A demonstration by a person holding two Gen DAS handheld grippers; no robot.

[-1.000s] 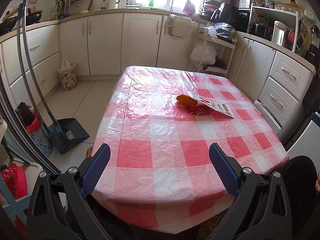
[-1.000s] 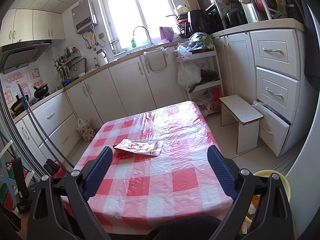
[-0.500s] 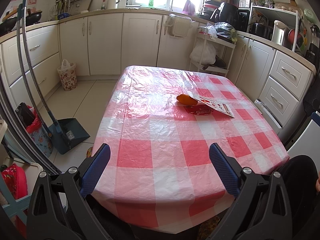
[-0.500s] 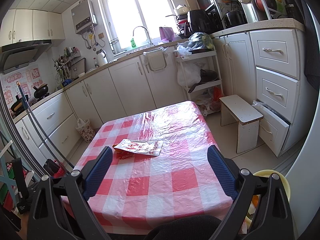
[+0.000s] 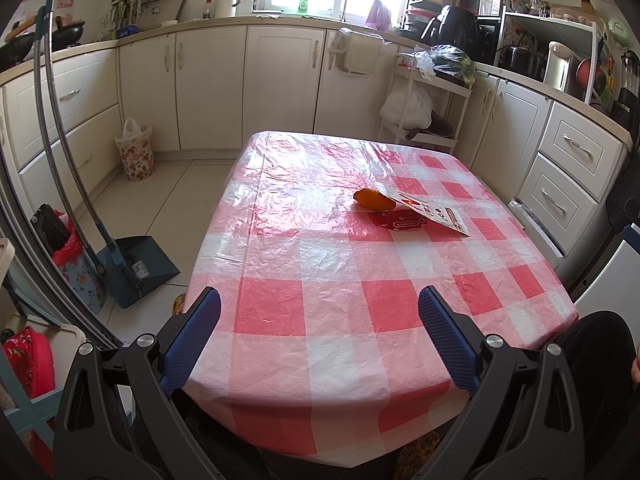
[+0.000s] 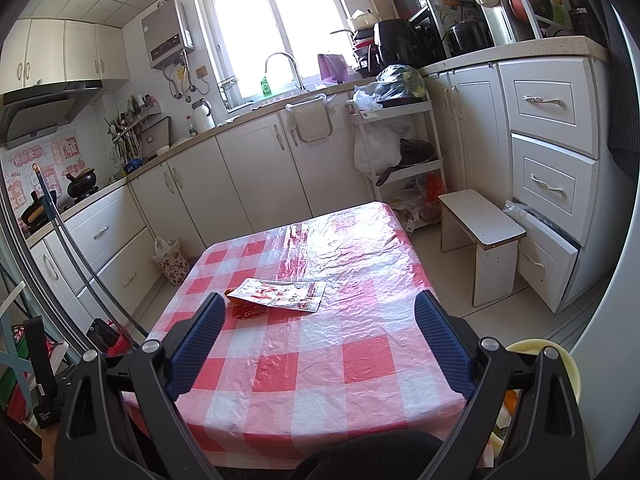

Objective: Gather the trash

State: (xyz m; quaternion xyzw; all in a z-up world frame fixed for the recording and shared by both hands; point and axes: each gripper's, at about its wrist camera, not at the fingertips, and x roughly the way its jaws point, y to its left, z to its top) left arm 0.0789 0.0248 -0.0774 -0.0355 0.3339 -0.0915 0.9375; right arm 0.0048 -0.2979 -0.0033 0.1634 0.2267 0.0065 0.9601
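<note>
On the red-and-white checked tablecloth (image 5: 320, 280) lie three bits of trash close together: an orange peel (image 5: 371, 198), a small red packet (image 5: 398, 221) and a white printed wrapper (image 5: 434, 211) that leans over both. The right wrist view shows the wrapper (image 6: 282, 294) covering most of the red packet (image 6: 248, 311). My left gripper (image 5: 319, 322) is open above the table's near edge, well short of the trash. Held over the near side of the table, my right gripper (image 6: 316, 334) is open too, with nothing between its fingers.
A flowered waste basket (image 5: 135, 152) stands by the cabinets, and a blue dustpan with broom (image 5: 138, 266) on the floor left of the table. A white stool (image 6: 482, 244) and an open drawer (image 6: 540, 256) are to the right. A yellow bucket (image 6: 560, 364) sits near my right gripper.
</note>
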